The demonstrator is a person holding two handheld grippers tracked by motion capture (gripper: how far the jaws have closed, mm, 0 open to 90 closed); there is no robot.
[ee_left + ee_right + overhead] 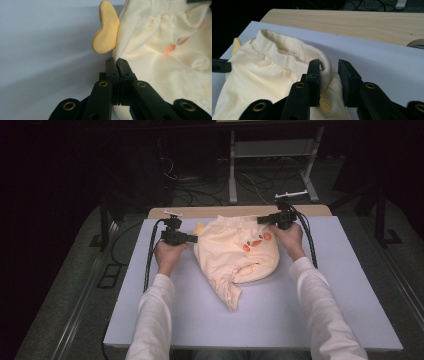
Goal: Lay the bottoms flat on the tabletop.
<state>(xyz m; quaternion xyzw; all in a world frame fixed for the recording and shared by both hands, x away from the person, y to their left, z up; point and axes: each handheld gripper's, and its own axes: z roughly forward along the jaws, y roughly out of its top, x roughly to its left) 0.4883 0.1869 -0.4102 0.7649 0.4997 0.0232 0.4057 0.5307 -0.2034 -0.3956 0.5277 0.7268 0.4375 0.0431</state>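
Dark room — white-legged stand (272, 150), floor cables (200, 195)

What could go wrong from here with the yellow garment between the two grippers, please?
The right gripper stands open around the ribbed waistband, so that side could drop or slip free. The left gripper pinches just a thin edge of the yellow garment, which might pull out. The twisted leg may stay bunched.

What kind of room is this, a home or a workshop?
Most likely a lab or recording workroom, not a home: a white board covers a wooden table, cables trail over the dark floor, and a bare metal frame stands behind.
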